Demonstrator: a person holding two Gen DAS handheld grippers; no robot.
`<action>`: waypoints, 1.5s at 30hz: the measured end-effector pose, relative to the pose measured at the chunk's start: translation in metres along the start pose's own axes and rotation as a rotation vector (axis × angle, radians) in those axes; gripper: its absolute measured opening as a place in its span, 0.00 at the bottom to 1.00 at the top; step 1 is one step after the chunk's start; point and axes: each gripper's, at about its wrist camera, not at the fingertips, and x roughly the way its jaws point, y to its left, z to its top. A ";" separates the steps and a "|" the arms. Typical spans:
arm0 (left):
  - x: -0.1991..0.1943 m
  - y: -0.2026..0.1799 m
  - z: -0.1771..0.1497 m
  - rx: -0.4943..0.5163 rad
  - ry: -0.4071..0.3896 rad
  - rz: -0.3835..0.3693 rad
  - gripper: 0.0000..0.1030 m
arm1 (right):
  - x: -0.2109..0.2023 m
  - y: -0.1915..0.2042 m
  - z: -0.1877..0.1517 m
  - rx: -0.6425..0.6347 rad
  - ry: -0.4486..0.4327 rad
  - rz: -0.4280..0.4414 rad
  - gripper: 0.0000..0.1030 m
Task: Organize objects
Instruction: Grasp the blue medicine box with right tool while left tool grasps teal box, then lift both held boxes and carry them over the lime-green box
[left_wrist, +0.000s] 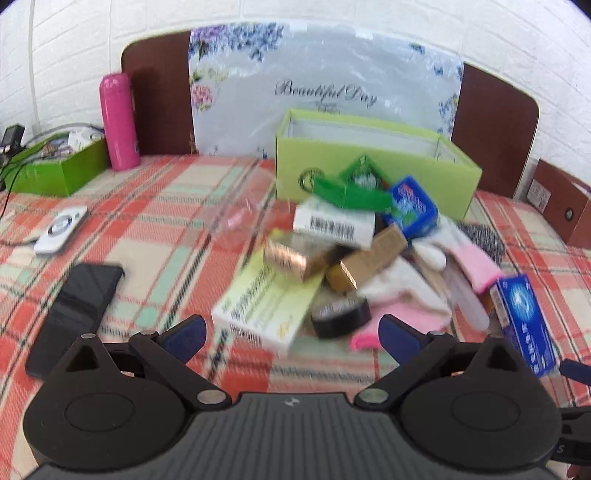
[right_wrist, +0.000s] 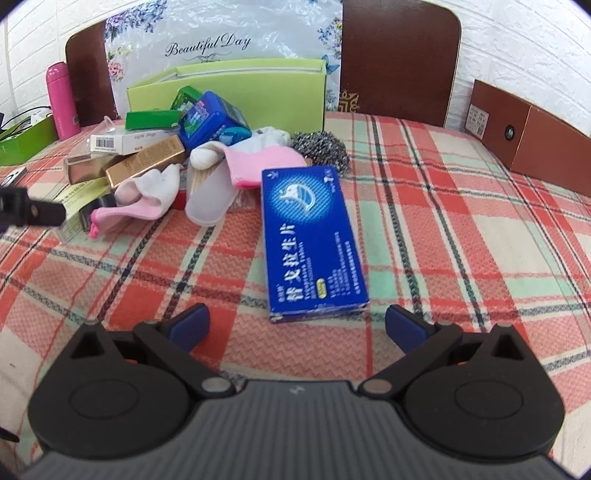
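A pile of small objects lies on the plaid cloth in front of an open light-green box (left_wrist: 376, 166) (right_wrist: 229, 92). In it are gold boxes (left_wrist: 365, 258) (right_wrist: 144, 162), a white barcoded box (left_wrist: 332, 223), a pale green box (left_wrist: 266, 306), a black tape roll (left_wrist: 341, 315), pink and white socks (left_wrist: 406, 291) (right_wrist: 258, 162) and a blue tin (left_wrist: 410, 206) (right_wrist: 212, 118). A flat blue medicine box (right_wrist: 308, 240) (left_wrist: 524, 317) lies apart, just ahead of my right gripper (right_wrist: 297, 326), which is open and empty. My left gripper (left_wrist: 291, 332) is open and empty, just before the pile.
A black phone (left_wrist: 74, 302) and a white device (left_wrist: 61, 229) lie at the left. A pink bottle (left_wrist: 118, 122) and a green box (left_wrist: 55, 166) with cables stand at the back left. A brown box (right_wrist: 532, 136) is at the right. A steel scourer (right_wrist: 325, 149) sits behind the pile.
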 end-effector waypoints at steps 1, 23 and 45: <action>0.001 0.002 0.006 0.007 -0.020 -0.004 0.99 | 0.000 -0.002 0.001 -0.004 -0.014 -0.003 1.00; 0.001 0.016 -0.003 0.157 0.054 -0.229 0.41 | 0.006 -0.011 0.016 -0.010 -0.055 0.204 0.54; 0.039 0.002 -0.005 0.096 0.079 -0.133 0.46 | 0.004 0.018 0.001 -0.149 -0.027 0.228 0.53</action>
